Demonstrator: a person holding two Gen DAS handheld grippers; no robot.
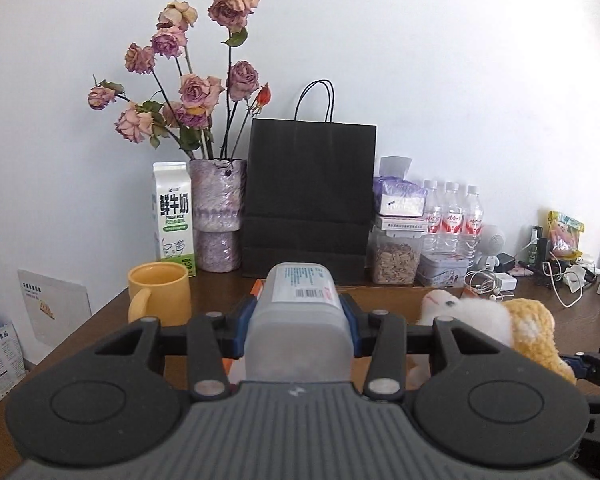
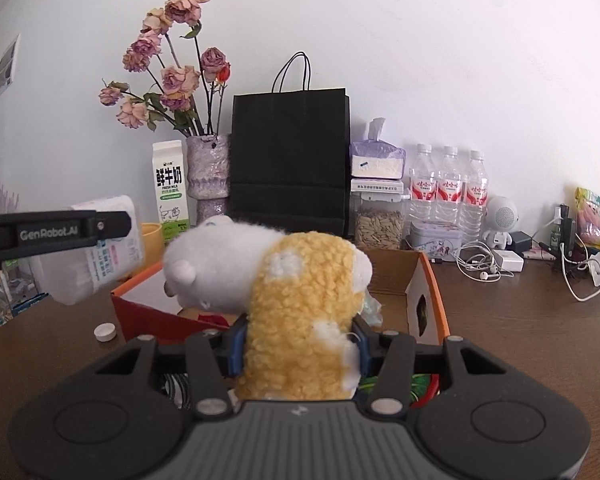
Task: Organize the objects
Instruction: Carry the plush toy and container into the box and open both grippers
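Left wrist view: left gripper (image 1: 298,322) fingers pinch a translucent grey plastic bottle (image 1: 300,312). Right gripper (image 2: 298,344) fingers pinch a white-and-yellow plush toy (image 2: 284,280), held above the orange cardboard box (image 2: 430,280) beyond them. Risk: smooth bottle could slide from the pads if tilted.

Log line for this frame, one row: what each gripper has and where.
left gripper: shut on plastic bottle | right gripper: shut on plush toy | both held above orange box | white cap on table
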